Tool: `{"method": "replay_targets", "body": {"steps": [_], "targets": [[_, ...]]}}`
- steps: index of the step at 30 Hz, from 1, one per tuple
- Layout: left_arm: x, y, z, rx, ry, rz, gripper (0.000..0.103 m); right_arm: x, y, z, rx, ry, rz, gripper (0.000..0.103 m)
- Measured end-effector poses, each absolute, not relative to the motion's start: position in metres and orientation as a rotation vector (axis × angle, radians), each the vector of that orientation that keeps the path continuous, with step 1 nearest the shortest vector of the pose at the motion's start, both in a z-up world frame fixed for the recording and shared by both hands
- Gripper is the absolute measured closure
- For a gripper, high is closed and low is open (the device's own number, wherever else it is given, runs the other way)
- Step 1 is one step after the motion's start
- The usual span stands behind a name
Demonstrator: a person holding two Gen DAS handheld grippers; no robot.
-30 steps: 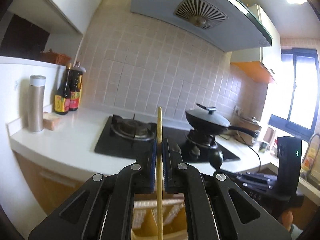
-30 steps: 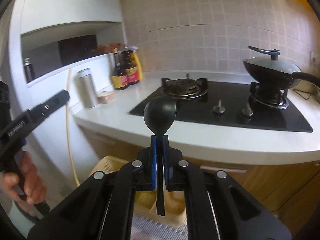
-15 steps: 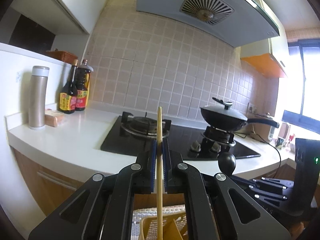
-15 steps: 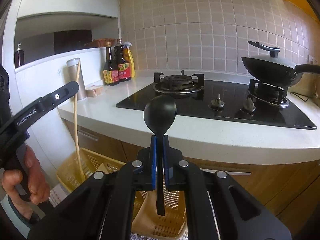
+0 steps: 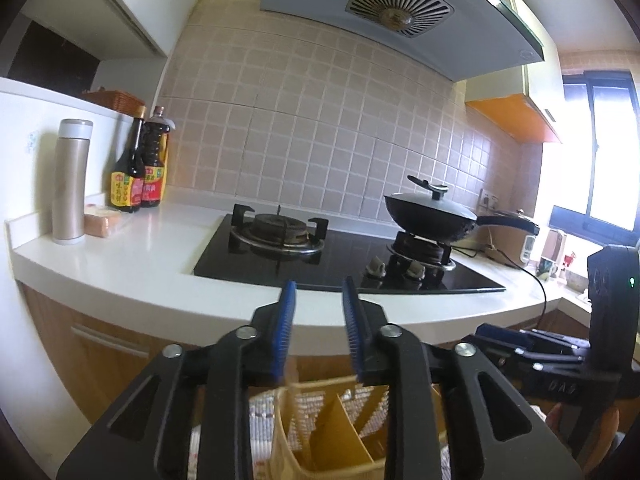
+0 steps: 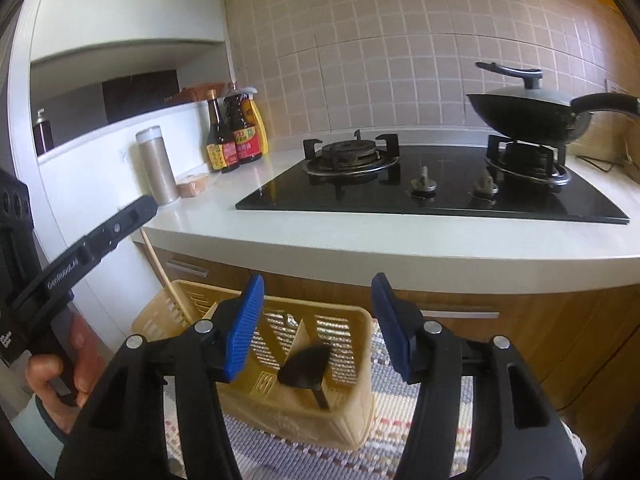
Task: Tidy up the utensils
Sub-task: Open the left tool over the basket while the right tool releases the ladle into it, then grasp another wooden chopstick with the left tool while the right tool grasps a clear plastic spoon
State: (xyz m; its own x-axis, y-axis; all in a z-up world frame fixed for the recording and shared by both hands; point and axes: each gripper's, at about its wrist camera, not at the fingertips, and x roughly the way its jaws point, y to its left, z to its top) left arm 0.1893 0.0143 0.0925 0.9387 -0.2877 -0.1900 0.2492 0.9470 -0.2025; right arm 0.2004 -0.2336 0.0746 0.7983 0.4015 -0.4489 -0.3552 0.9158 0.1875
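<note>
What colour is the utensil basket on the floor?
Pale yellow basket, with slotted walls and dividers; it shows best in the right wrist view.

Your left gripper (image 5: 318, 332) and right gripper (image 6: 318, 326) are matte black linkages with round silver screws at the pivots and ribbed blue pads (image 6: 244, 326) on the fingers. White lettering marks the left unit's side. Your left hand (image 6: 64, 368) shows bare skin and a pale sleeve cuff.
</note>
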Motion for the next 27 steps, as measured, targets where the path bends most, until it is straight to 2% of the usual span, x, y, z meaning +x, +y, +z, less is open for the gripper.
{"method": "replay_targets", "body": {"steps": [1, 6, 16, 23, 27], "targets": [[0.184, 0.017, 0.094, -0.179, 0.225, -0.284, 0.070, 0.196, -0.236, 0.077, 0.102, 0.505, 0.407, 0.051], [0.157, 0.026, 0.102, -0.192, 0.266, -0.315, 0.066, 0.173, -0.253, 0.092, 0.156, 0.545, 0.395, 0.051], [0.104, 0.033, 0.109, -0.144, 0.581, -0.403, 0.065, 0.129, -0.268, 0.094, 0.193, 0.798, 0.419, 0.051], [0.065, 0.020, 0.053, 0.006, 0.903, -0.495, 0.065, 0.115, -0.239, 0.045, 0.091, 1.075, 0.441, 0.051], [0.056, 0.018, 0.014, 0.053, 1.078, -0.541, 0.066, 0.115, -0.218, 0.015, 0.042, 1.198, 0.473, 0.057]]}}
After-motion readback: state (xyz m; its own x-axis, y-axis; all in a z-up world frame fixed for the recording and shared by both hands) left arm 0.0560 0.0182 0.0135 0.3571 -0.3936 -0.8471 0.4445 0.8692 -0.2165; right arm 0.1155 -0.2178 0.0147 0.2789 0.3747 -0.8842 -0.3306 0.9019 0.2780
